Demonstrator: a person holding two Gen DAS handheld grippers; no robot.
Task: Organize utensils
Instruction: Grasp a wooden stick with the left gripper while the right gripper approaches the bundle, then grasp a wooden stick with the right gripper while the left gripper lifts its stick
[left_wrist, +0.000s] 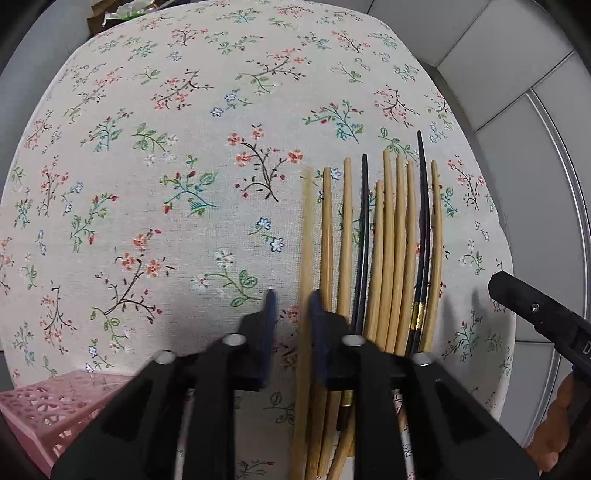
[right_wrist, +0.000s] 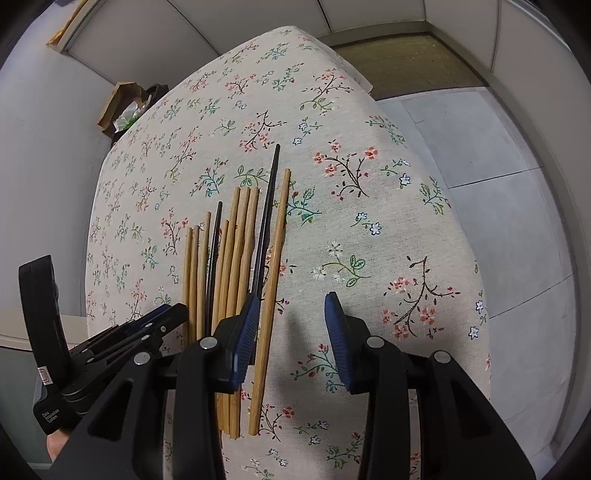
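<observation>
Several bamboo chopsticks (left_wrist: 391, 258) and two black chopsticks (left_wrist: 364, 240) lie side by side on the floral tablecloth (left_wrist: 184, 147). My left gripper (left_wrist: 291, 306) is open; the leftmost bamboo chopstick (left_wrist: 307, 240) runs between its blue pads (left_wrist: 317, 332), untouched as far as I can see. In the right wrist view the same chopsticks (right_wrist: 236, 258) lie left of centre. My right gripper (right_wrist: 291, 310) is open and empty, with the rightmost bamboo chopstick (right_wrist: 273, 280) just inside its left pad (right_wrist: 245, 332). The left gripper also shows in the right wrist view (right_wrist: 162, 314).
A pink perforated basket (left_wrist: 48, 410) sits at the lower left of the left wrist view. The right gripper's body (left_wrist: 539, 317) shows at its right edge. The table edge drops to grey floor (right_wrist: 498, 184) on the right. A cardboard box (right_wrist: 122, 107) stands beyond the table's far left.
</observation>
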